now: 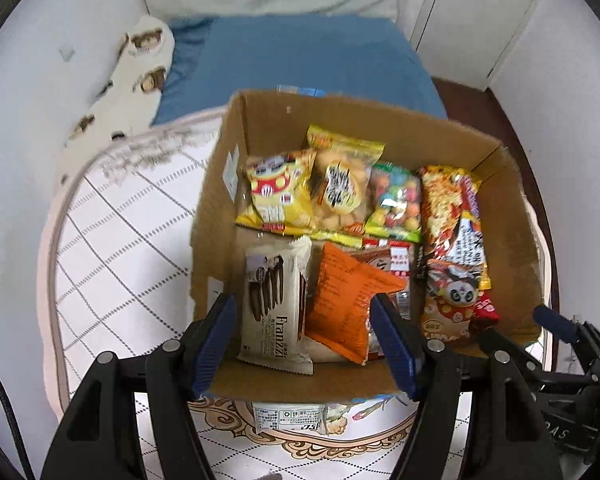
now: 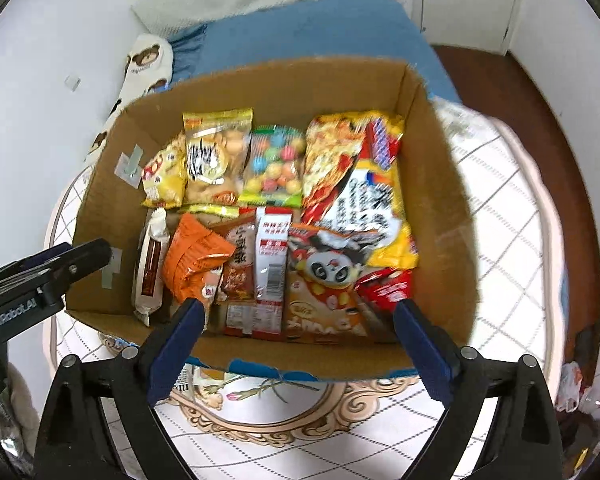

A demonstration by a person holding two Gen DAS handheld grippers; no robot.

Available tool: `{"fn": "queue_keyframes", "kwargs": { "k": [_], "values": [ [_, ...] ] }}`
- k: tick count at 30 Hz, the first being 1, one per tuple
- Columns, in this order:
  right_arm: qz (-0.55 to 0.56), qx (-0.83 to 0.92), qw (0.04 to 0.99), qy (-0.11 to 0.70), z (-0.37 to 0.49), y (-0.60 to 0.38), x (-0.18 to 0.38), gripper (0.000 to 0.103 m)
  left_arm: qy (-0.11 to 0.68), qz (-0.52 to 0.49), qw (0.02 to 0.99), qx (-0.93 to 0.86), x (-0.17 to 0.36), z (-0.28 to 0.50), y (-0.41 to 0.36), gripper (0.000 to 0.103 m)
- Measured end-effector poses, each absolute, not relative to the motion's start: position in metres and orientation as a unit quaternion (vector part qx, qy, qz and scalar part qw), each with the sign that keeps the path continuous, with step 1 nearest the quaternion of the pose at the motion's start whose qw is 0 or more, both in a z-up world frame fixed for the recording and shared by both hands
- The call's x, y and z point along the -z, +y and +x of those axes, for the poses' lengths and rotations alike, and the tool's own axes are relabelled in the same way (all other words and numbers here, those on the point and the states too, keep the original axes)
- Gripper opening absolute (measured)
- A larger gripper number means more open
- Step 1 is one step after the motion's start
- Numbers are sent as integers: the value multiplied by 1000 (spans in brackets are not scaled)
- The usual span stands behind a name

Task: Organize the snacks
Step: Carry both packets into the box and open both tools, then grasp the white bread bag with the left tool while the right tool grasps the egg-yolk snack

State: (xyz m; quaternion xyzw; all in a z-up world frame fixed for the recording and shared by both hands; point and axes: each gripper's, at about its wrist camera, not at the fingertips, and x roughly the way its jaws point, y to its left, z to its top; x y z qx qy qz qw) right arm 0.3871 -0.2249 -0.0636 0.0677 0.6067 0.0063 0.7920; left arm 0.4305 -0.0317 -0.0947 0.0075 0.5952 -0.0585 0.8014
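An open cardboard box [image 1: 512, 240] [image 2: 432, 184] holds several snack packets in rows. At its near side lie a white Franzzi wafer pack [image 1: 274, 308] [image 2: 150, 268], an orange packet [image 1: 346, 296] [image 2: 192, 258] and a panda packet [image 1: 454, 296] [image 2: 324, 284]. At the back are yellow bags [image 1: 280, 196] [image 2: 216, 160] and a candy bag [image 1: 396, 204] [image 2: 274, 168]. My left gripper [image 1: 304, 344] is open and empty above the box's near edge. My right gripper [image 2: 300, 340] is open and empty, also over the near edge. A small white packet [image 1: 290, 418] lies on the table in front of the box.
The box stands on a round table [image 1: 112, 248] [image 2: 512, 208] with a white quilted cloth. Behind it is a bed with a blue sheet [image 1: 300, 56] [image 2: 320, 28] and a bear-print pillow [image 1: 144, 56]. The right gripper's body shows in the left view [image 1: 572, 344].
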Motion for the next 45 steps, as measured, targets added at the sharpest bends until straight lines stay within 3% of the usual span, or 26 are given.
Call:
{"fn": "queue_keyframes", "kwargs": {
  "k": [16, 26, 31, 38, 40, 41, 45],
  "values": [
    [5, 21, 874, 485, 303, -220, -40, 98, 470, 9, 880, 64, 9, 335, -35, 68],
    [37, 11, 885, 464, 268, -222, -65, 99, 457, -13, 887, 65, -3, 300, -31, 68],
    [68, -6, 866, 496, 266, -222, -39, 99, 488, -13, 872, 46, 23, 299, -20, 68],
    [146, -76, 802, 574, 279, -204, 51, 98, 560, 5, 828, -20, 92, 301, 24, 68],
    [156, -91, 790, 586, 286, -194, 75, 88, 582, 11, 812, -36, 113, 303, 35, 68],
    [157, -94, 783, 595, 292, -187, 89, 77, 591, 13, 805, -42, 123, 303, 40, 68],
    [164, -97, 764, 616, 313, -165, 135, 75, 623, 13, 780, -53, 153, 302, 54, 68]
  ]
}}
